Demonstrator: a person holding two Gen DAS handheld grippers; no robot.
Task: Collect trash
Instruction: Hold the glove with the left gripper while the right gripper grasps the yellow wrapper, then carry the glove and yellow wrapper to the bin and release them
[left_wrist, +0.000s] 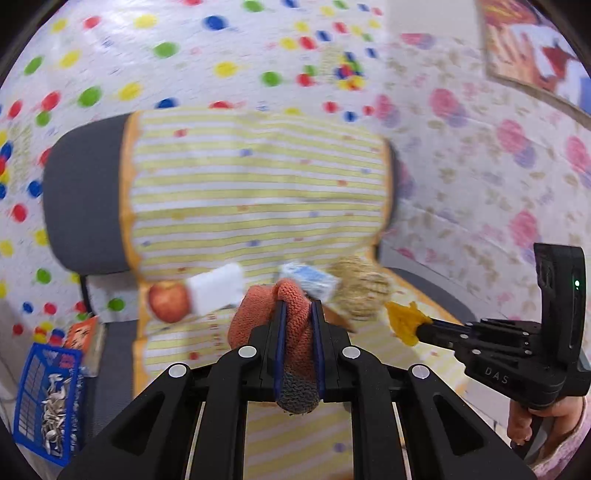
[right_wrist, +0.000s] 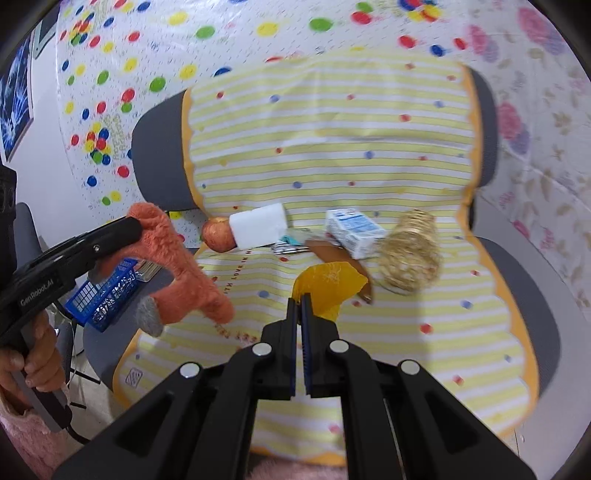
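Black right gripper (right_wrist: 300, 295) is clamped on a yellow wrapper (right_wrist: 328, 286) above the striped cloth (right_wrist: 332, 147); left gripper (left_wrist: 298, 314) pinches an orange sock (left_wrist: 291, 332). Both should lift clear of the blue basket (right_wrist: 107, 295) before releasing.

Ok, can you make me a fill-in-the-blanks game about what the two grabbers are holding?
1. The left gripper is shut on an orange ____.
2. The right gripper pinches a ____ wrapper.
3. The apple lies beside a white ____.
4. The blue basket sits beside the ____.

Missing words: sock; yellow; sponge; chair
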